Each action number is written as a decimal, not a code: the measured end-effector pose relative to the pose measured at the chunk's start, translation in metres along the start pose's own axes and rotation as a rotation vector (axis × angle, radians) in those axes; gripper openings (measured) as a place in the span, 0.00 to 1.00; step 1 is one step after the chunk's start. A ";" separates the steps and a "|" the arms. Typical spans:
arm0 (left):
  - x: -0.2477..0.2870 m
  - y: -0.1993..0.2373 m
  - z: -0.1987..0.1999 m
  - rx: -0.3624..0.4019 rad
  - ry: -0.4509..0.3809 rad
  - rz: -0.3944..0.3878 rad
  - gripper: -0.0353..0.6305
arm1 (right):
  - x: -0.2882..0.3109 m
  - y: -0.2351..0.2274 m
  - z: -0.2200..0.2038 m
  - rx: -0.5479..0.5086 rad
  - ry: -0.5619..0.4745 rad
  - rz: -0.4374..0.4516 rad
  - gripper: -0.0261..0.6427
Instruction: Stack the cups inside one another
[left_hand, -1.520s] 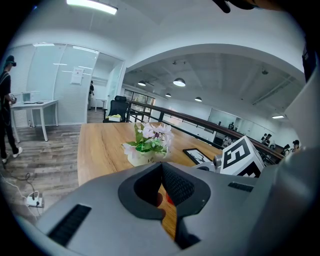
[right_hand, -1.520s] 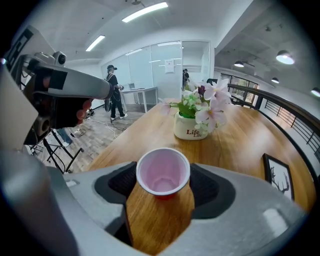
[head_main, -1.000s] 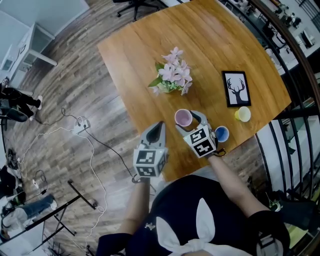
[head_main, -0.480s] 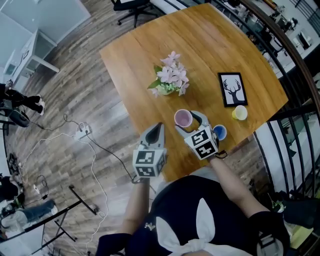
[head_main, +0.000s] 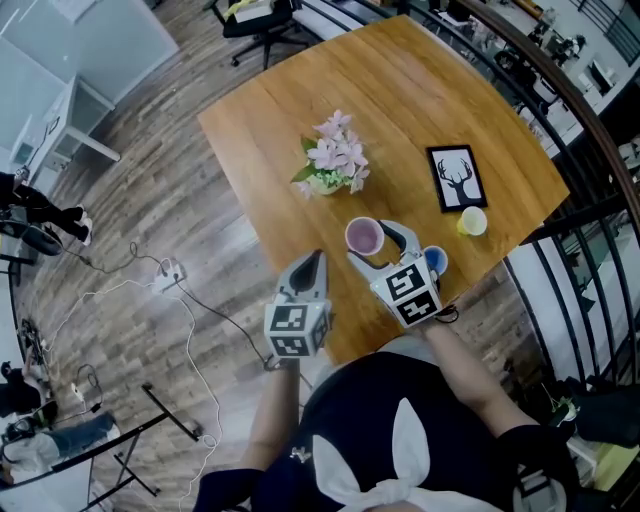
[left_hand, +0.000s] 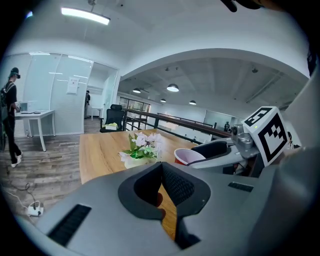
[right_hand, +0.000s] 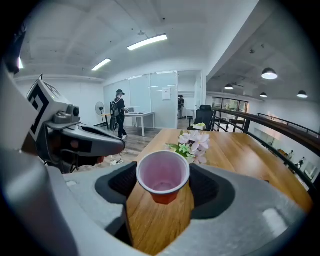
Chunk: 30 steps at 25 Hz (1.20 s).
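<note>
A red cup with a pale pink inside (head_main: 363, 237) hangs just above the near edge of the wooden table (head_main: 420, 90), with my right gripper (head_main: 373, 241) shut on it. In the right gripper view the cup (right_hand: 163, 176) sits between both pads, its rim level. A blue cup (head_main: 437, 262) stands on the table right of that gripper, and a yellow cup (head_main: 472, 221) stands further right by the edge. My left gripper (head_main: 311, 263) hovers shut and empty off the table's near-left edge; from it the held cup (left_hand: 187, 156) shows to the right.
A pot of pink flowers (head_main: 330, 165) stands mid-table behind the held cup. A black-framed deer picture (head_main: 453, 178) lies flat near the yellow cup. A railing (head_main: 585, 250) runs on the right; cables (head_main: 170, 270) lie on the floor at left.
My right gripper has risen with the red cup in it. The left gripper has drifted up slightly. The blue and yellow cups have stayed put.
</note>
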<state>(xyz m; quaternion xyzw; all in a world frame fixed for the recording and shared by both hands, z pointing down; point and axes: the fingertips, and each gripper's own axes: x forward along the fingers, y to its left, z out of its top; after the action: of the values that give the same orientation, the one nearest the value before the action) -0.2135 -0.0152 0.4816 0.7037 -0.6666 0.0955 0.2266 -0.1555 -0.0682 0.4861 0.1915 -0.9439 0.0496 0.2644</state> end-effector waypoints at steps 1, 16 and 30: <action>-0.001 -0.002 0.000 0.001 -0.001 -0.002 0.08 | -0.004 0.000 0.002 -0.002 -0.007 -0.005 0.52; -0.011 -0.036 0.001 0.028 0.003 -0.064 0.08 | -0.054 0.004 0.008 0.005 -0.067 -0.080 0.52; 0.001 -0.076 -0.014 0.081 0.021 -0.181 0.08 | -0.099 -0.013 -0.017 0.065 -0.070 -0.203 0.52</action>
<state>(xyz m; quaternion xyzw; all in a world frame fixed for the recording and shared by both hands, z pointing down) -0.1362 -0.0086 0.4799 0.7684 -0.5937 0.1089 0.2127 -0.0645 -0.0438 0.4496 0.2962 -0.9263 0.0465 0.2284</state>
